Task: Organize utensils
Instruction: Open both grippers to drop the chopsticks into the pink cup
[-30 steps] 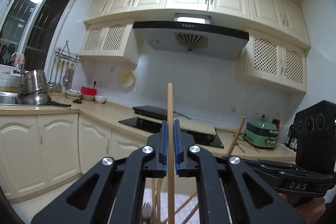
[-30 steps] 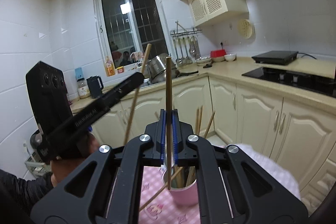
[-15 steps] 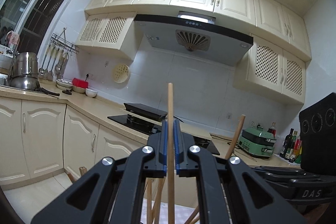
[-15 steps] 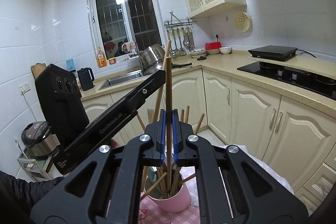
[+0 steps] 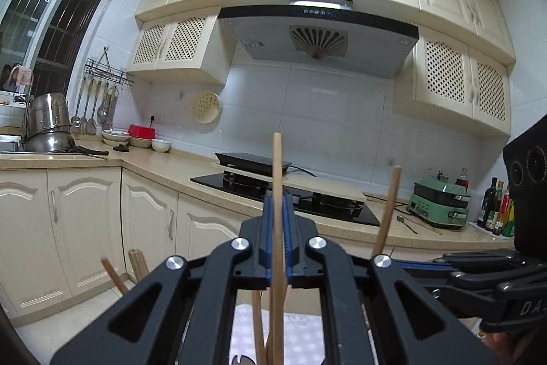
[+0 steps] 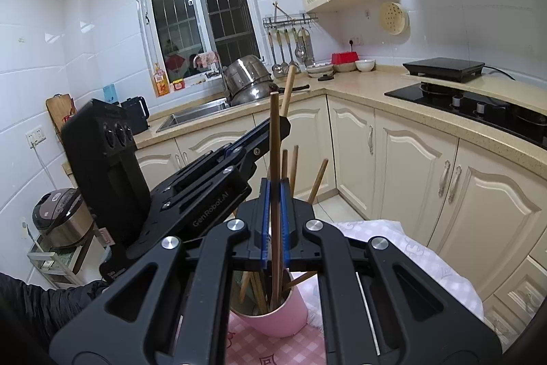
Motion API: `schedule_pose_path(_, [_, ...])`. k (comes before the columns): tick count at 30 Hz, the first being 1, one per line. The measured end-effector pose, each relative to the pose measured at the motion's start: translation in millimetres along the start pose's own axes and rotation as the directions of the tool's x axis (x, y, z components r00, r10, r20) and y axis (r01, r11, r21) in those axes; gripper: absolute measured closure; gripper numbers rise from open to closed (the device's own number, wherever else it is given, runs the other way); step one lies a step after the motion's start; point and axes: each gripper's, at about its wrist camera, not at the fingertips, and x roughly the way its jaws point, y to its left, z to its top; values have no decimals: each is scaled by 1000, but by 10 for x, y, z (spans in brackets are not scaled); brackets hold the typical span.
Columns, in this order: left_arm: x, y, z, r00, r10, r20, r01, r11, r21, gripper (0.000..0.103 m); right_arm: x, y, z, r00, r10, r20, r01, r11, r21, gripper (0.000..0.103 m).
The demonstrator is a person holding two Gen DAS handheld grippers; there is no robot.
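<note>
Both your grippers are clamped on upright chopsticks: left gripper on one chopstick, right gripper on another, vertical so they drop into the pink cup directly below the right's jaws.

Even indoor light, dark window, strong fisheye bending at the edges, sharp focus.

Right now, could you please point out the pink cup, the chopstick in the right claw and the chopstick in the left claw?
pink cup (image 6: 273, 318): right wrist view, front wall.
chopstick in the right claw (image 6: 274, 139): right wrist view, upper shaft.
chopstick in the left claw (image 5: 277, 166): left wrist view, upper shaft.
</note>
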Motion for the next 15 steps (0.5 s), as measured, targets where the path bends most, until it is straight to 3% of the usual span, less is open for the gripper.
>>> schedule_pose_path(5, [-16, 61, -44, 1000, 19, -24, -19, 1000, -18, 96, 70, -9, -38, 999, -7, -43, 8, 1000, 20, 96])
schedule_pose_path(6, [-29, 65, -45, 999, 27, -30, -27, 1000, -14, 83, 84, -6, -44, 998, -6, -55, 8, 1000, 23, 96])
schedule_pose_path(7, [-51, 68, -38, 999, 37, -34, -38, 999, -11, 61, 88, -6, -49, 998, -12, -63, 14, 1000, 27, 96])
schedule_pose_path(8, [-95, 78, -26, 998, 48, -31, -49, 999, -16, 53, 81, -6, -52, 998, -18, -63, 20, 999, 30, 92])
schedule_pose_path(9, [-132, 90, -12, 999, 47, -27, -48, 999, -24, 43, 67, -6, -53, 998, -22, -60, 24, 999, 35, 72])
schedule_pose_path(11, [-253, 126, 49, 999, 44, -13, -44, 998, -44, 37, 2, -4, -57, 998, -51, -35, 52, 998, 45, 31])
schedule_pose_path(13, [-363, 141, 106, 997, 72, -8, -72, 997, -40, 21, -73, 2, -56, 1000, -27, -3, 28, 998, 58, 24])
schedule_pose_path(15, [-491, 164, 160, 996, 84, -7, -84, 996, -43, 16, -134, -2, -48, 999, -41, 19, 40, 997, 70, 13])
